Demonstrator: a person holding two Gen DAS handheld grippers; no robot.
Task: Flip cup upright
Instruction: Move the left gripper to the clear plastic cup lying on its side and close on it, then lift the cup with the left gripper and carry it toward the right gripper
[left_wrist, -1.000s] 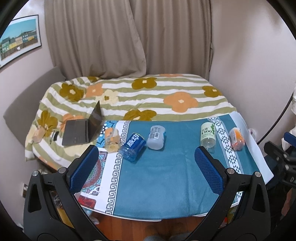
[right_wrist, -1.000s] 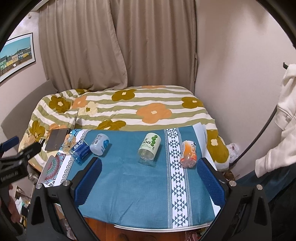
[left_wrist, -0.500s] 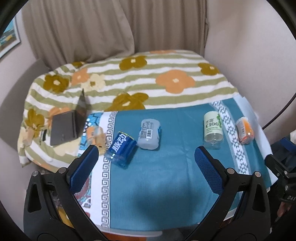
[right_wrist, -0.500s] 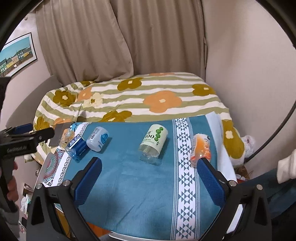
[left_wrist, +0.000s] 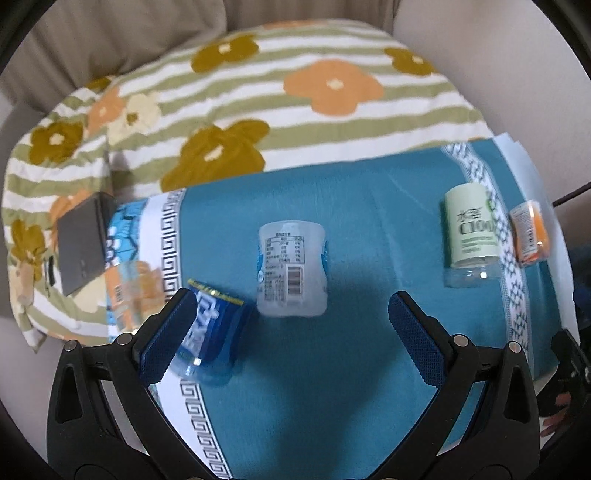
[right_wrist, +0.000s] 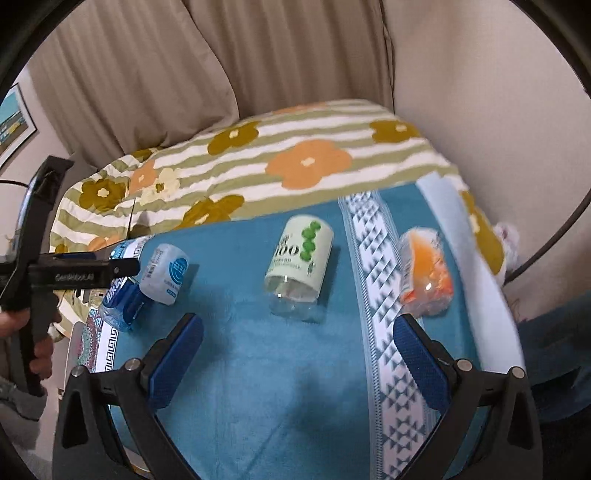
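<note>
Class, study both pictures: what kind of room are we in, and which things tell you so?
Most likely a bedroom: a bed with a flowered quilt, curtains behind it, and a framed picture on the wall.

Five plastic cups on their sides across the teal cloth: pale cup with barcode label mid-cloth; dark blue cup just left of it; clear orange-printed cup farther left, blurred; green-labelled cup and orange cup toward the right.
</note>
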